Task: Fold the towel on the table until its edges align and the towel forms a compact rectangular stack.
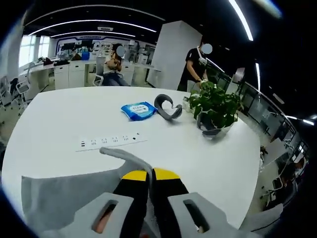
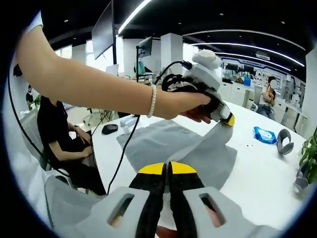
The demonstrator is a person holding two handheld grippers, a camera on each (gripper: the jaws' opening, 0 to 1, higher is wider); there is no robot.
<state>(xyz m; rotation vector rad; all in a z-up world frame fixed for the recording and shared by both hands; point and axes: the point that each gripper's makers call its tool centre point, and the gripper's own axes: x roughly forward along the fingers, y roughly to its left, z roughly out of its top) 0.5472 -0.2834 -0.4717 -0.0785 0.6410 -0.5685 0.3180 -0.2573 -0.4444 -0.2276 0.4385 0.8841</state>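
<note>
Left gripper view: my left fingers (image 1: 150, 174) are pressed together on a raised edge of the grey towel (image 1: 64, 191), the rest lying on the white bench (image 1: 208, 158). In the right gripper view my right fingers (image 2: 167, 169) are closed too; whether they pinch cloth I cannot tell. There my left gripper (image 2: 225, 119) lifts the towel (image 2: 163, 144) corner off the bench (image 2: 257, 173).
</note>
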